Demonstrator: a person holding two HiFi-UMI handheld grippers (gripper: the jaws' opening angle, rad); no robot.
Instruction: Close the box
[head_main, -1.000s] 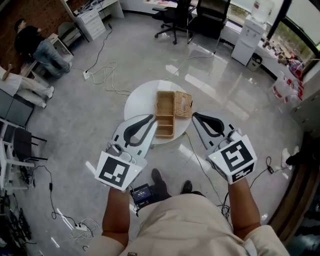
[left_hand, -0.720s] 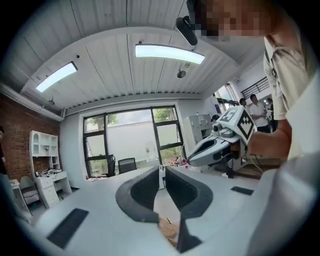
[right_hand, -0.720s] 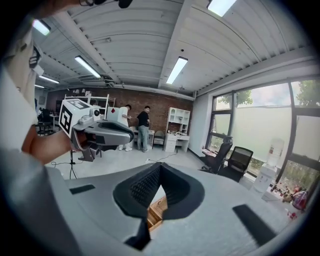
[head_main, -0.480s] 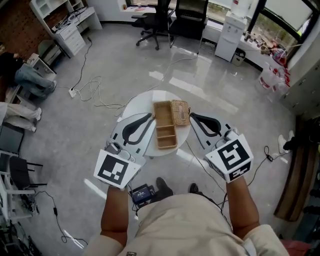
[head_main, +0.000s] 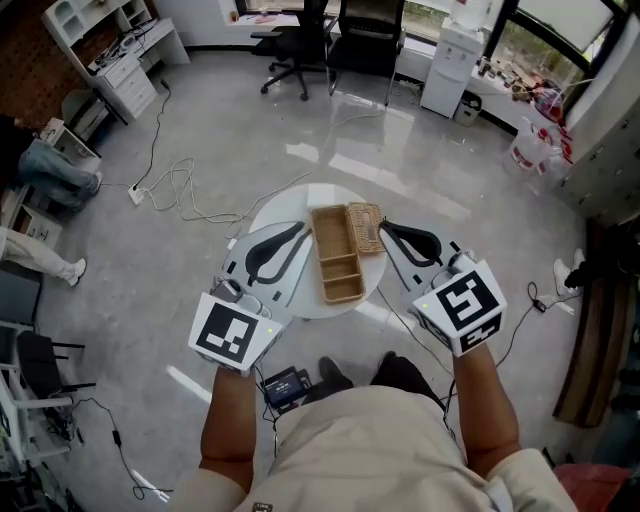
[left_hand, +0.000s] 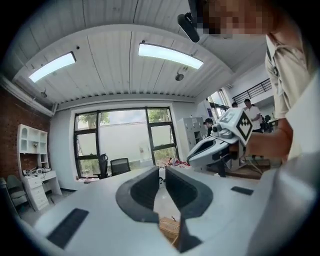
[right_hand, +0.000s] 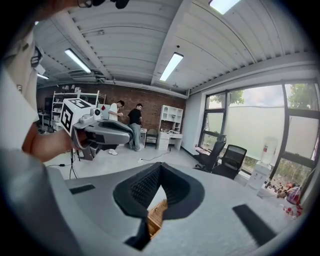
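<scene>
Well, right tool (head_main: 384, 228) pinched together, left tool (head_main: 303, 231) barely apart, both empty. Flipping the lid (head_main: 366, 226) at two o'clock of the box (head_main: 338, 262), I might shove it off the worktop (head_main: 290, 200).

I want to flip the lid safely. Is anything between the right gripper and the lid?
Nothing visible. In the head view the right gripper is just right of the lid, which lies open beside the box.

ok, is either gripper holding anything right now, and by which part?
Nothing is held. The left gripper has its jaws slightly apart and empty; the right gripper is shut on nothing. The open woven wicker box lies between them, ungripped.
</scene>
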